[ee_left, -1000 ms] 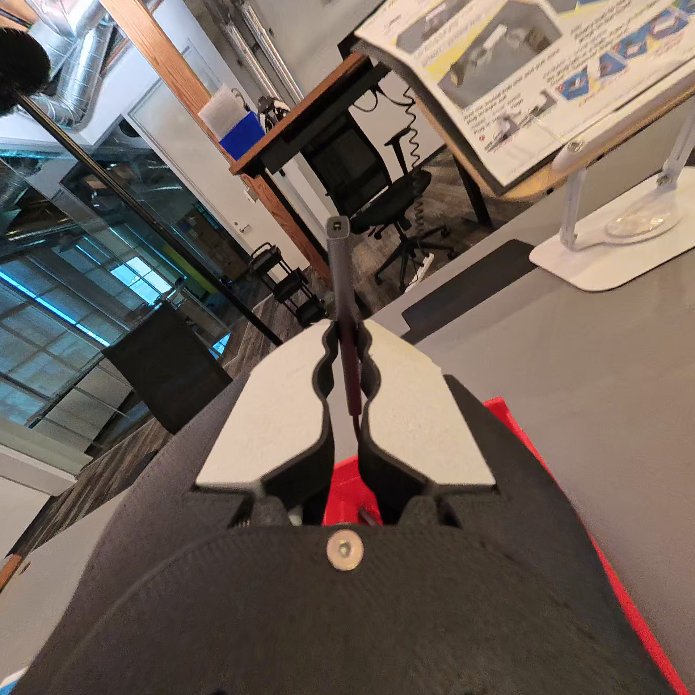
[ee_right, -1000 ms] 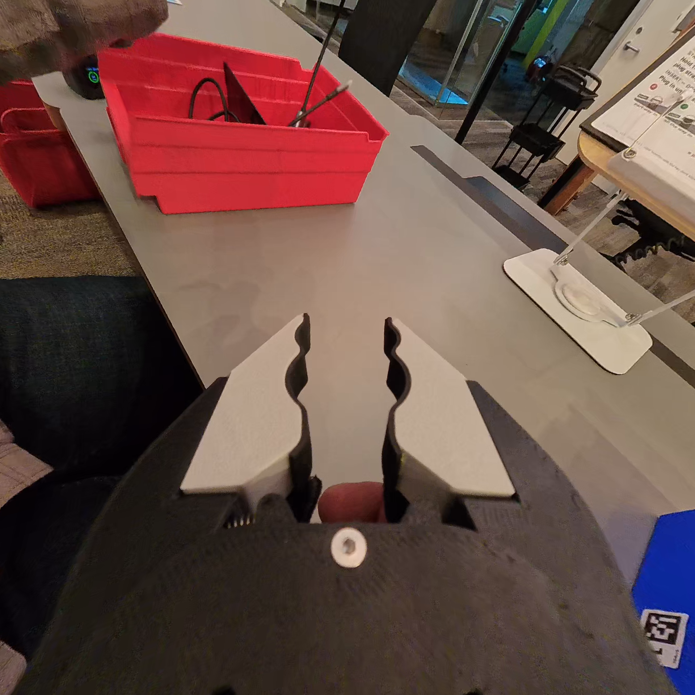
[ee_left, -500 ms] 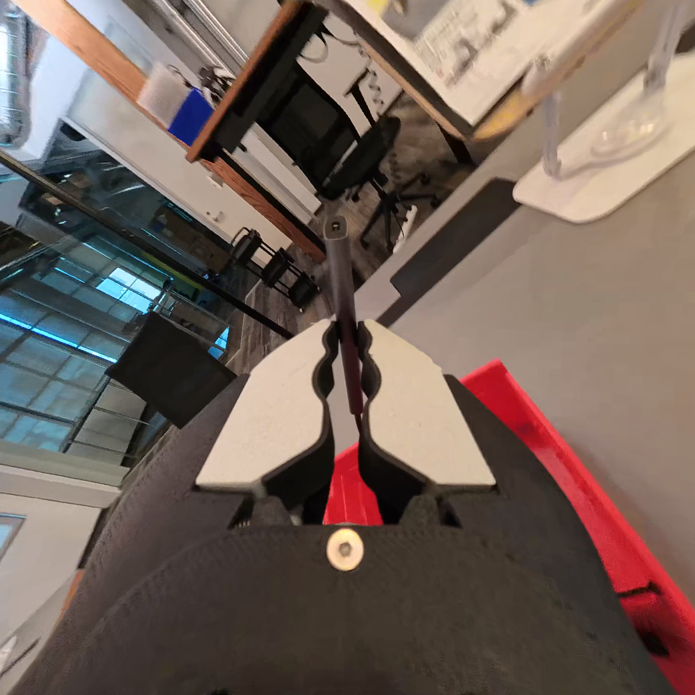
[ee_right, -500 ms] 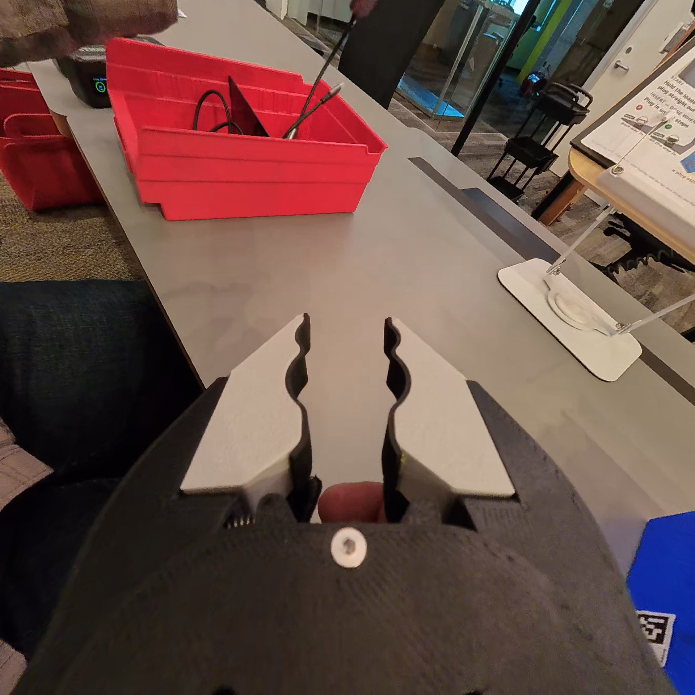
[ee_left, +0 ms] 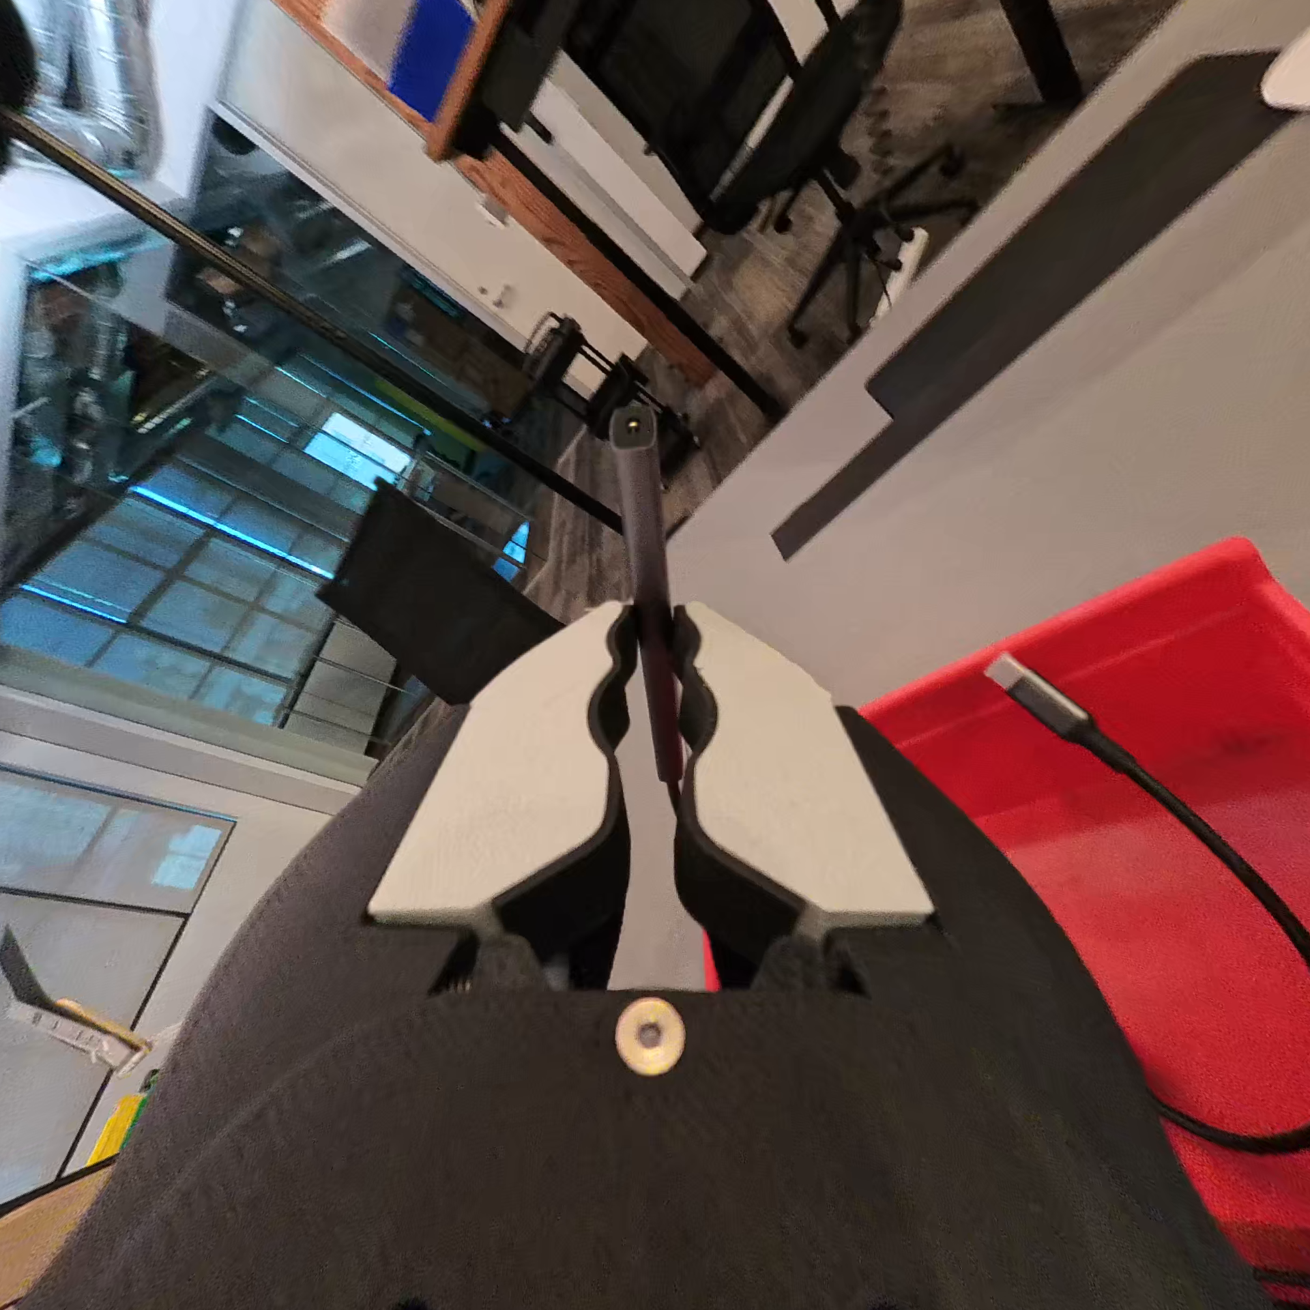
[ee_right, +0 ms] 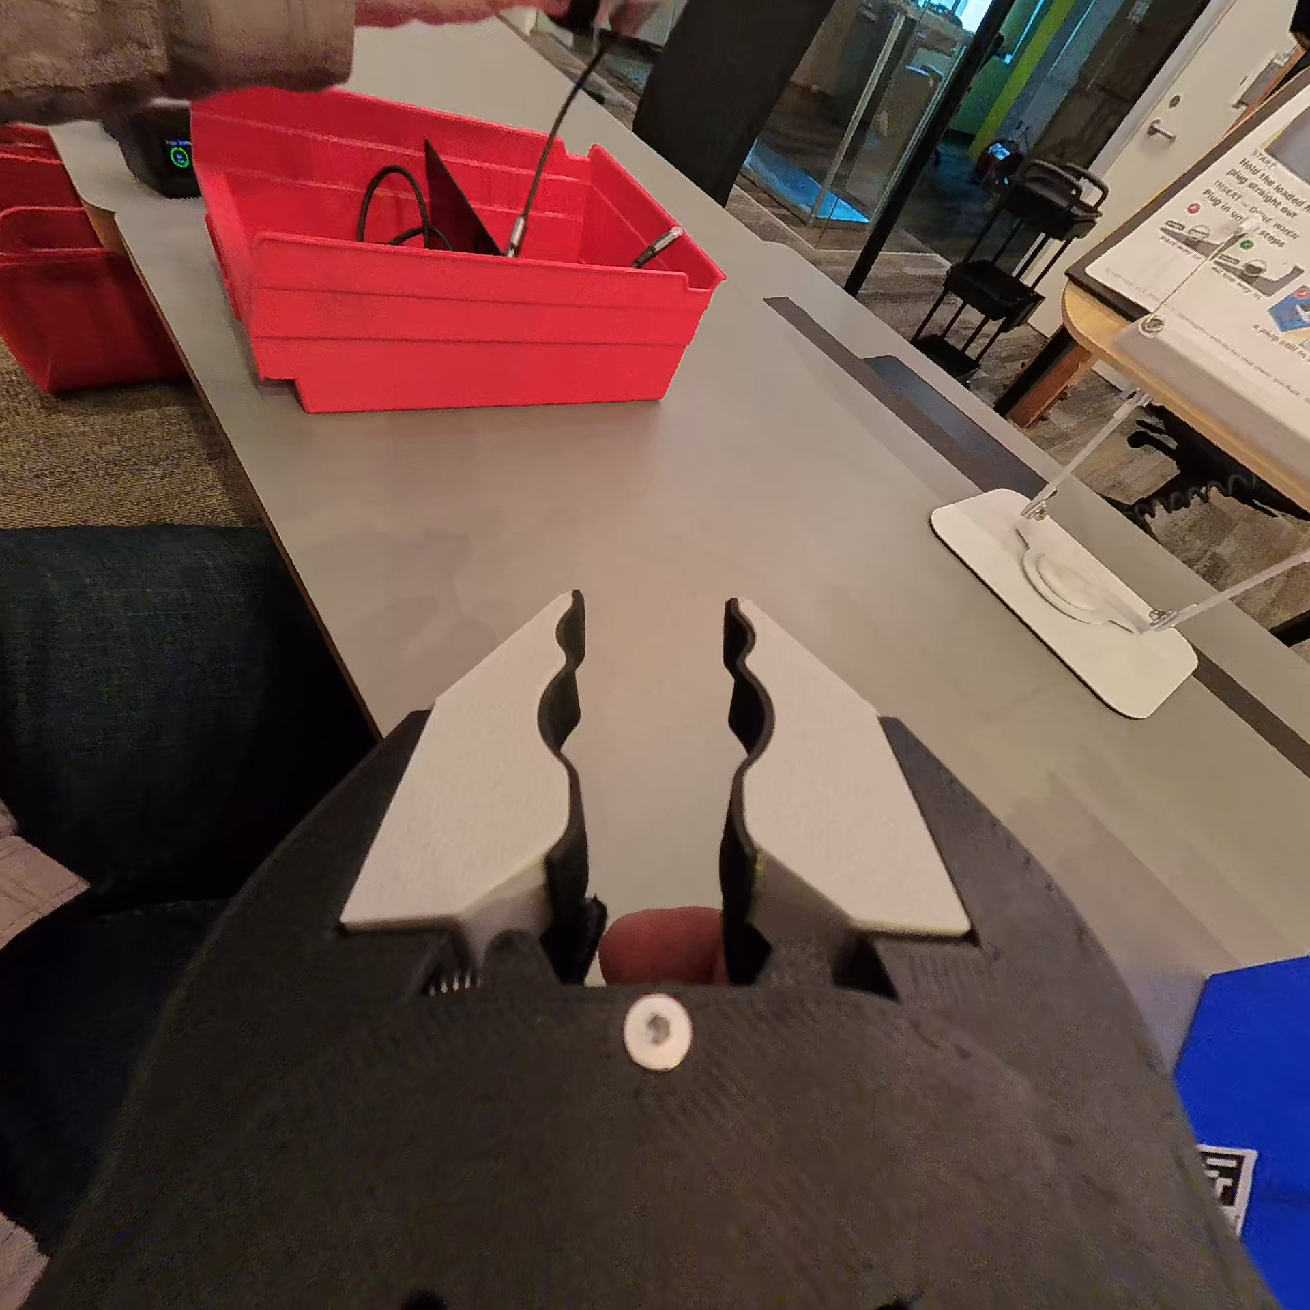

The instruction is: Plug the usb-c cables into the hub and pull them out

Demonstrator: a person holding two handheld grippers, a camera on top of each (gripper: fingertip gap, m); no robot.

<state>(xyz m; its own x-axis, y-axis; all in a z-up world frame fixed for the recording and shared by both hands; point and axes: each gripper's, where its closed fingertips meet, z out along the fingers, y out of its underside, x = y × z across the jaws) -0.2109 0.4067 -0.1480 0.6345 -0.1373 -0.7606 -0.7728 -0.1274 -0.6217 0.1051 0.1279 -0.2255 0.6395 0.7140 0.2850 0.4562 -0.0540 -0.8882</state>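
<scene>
A: Left gripper (ee_left: 651, 624) status?

B: Jaws pinched tight on the hub (ee_left: 641, 539). It's a slim dark grey stick, clamped edge-on between the grey fingers (ee_left: 524, 773), with the far end poking out past the tips. There's a small port on that end face. A thin lead runs back from its near end into the gap between the fingers.

A: Where's it sitting?

B: Lifted above the red bin (ee_left: 1169, 815), camera tilted toward the room. The view is a bit blurred.

A: Cables?

B: One usb-c cable (ee_left: 1106, 751) lies in the bin to the right of the gripper. It has a silver plug, a black braided cord, and the plug is free, not touching the hub. From the right wrist view, the same red bin (ee_right: 461, 333) holds a second cable end (ee_right: 659, 244) resting near its right wall, a black loop of cord (ee_right: 390, 205), and a cord (ee_right: 560, 135) rising out toward the person's hand at the top edge.

A: Right gripper (ee_right: 652, 609)?

B: Jaws spread wide with nothing between them. It's held low over the grey table (ee_right: 638, 496), well short of the bin. A fingertip shows behind the jaws at the base.

A: Anything else on the table?

B: A white stand base (ee_right: 1063, 602) to the right, carrying an instruction sheet.
</scene>
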